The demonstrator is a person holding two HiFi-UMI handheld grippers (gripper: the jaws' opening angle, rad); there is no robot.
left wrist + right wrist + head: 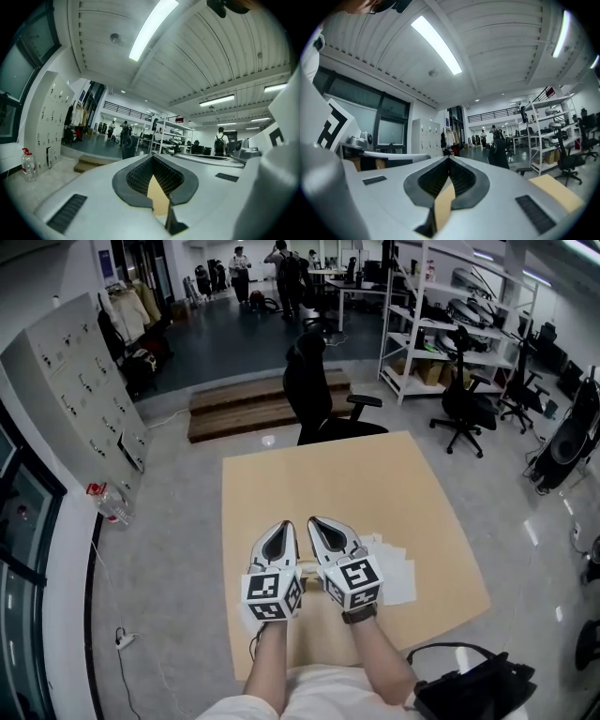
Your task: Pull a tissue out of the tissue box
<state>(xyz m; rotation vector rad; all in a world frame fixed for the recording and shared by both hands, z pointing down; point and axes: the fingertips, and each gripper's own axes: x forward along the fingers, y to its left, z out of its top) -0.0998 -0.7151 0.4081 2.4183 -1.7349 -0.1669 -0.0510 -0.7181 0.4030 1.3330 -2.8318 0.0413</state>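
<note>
Tan wood of the worktop (328, 484) fills the lower middle of the head view, and you hold both grippers low over it, side by side and level. This looks like the approach. To do it well, part one pair of fingers before you reach, pinch only the tissue's top fold, and steady the box with the other gripper. Your left gripper (284, 525) has its fingers (136, 177) closed tip to tip on nothing, and so has your right gripper (316, 521). White sheets (394, 574) lie just right of it. The tissue box itself is not clear: a pale shape low between the grippers may be it. Beyond, at upper centre, stands a black office chair (312, 390).
</note>
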